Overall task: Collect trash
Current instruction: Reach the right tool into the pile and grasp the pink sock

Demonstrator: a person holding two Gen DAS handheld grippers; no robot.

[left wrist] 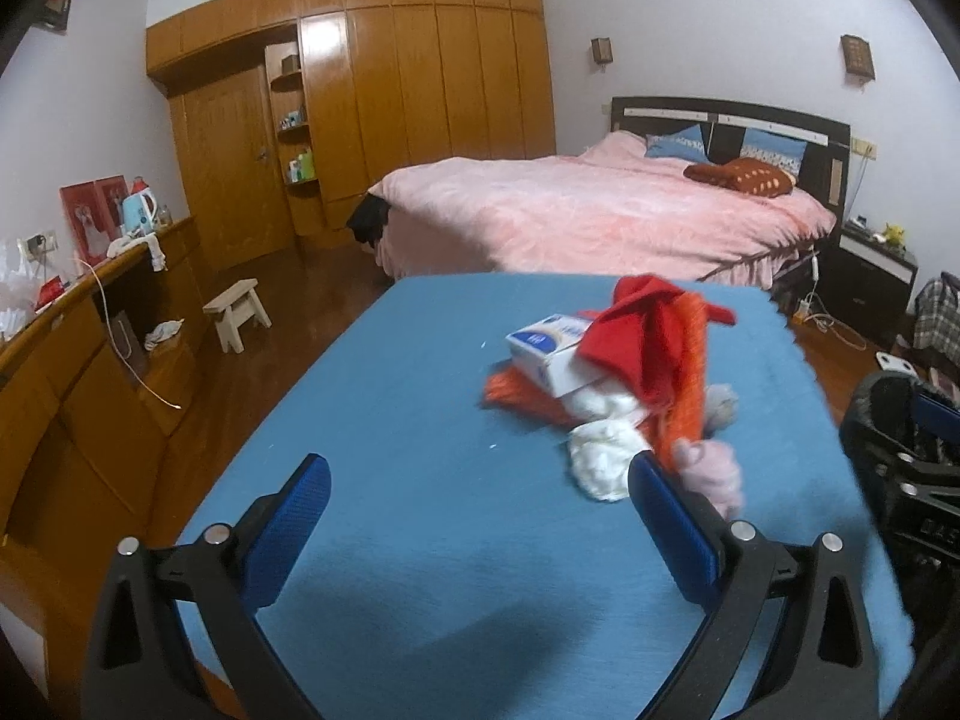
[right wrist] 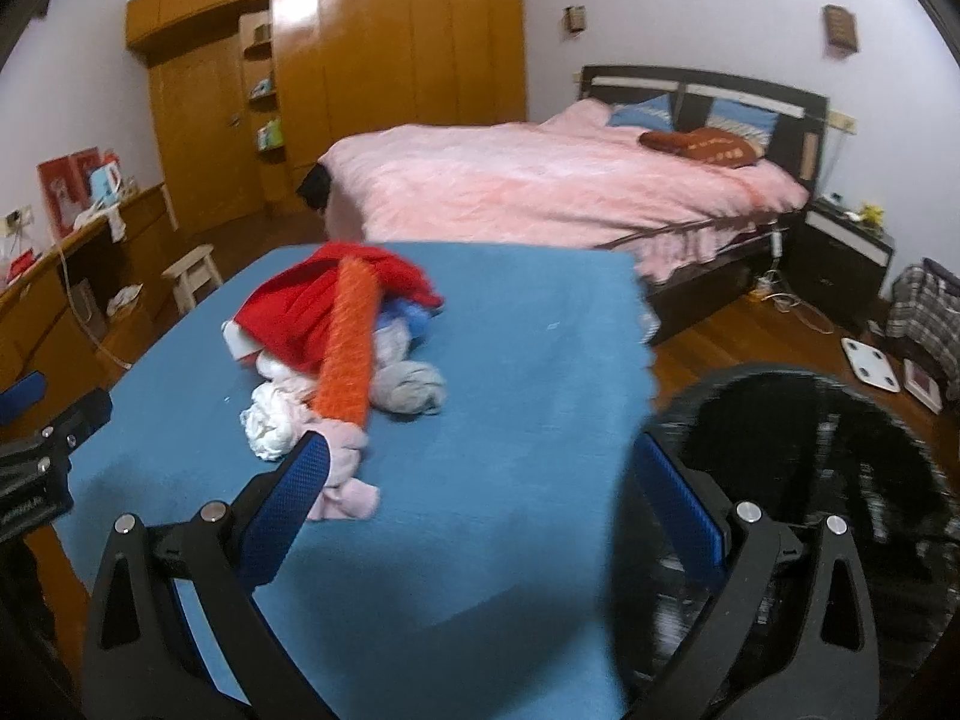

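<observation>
Both claws, left claw (left wrist: 480,483) and right claw (right wrist: 480,468), are hanging wide open and empty; the tangled pile (left wrist: 624,396) mid-frame risks dragging out together.

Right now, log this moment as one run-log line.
left gripper: open, empty | right gripper: open, empty | trash pile: untouched on blue table | black bin: right of table

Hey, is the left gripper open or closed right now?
Open. In the left wrist view the left gripper has its two blue fingers spread wide apart, with only bare blue table cover between them.
</observation>
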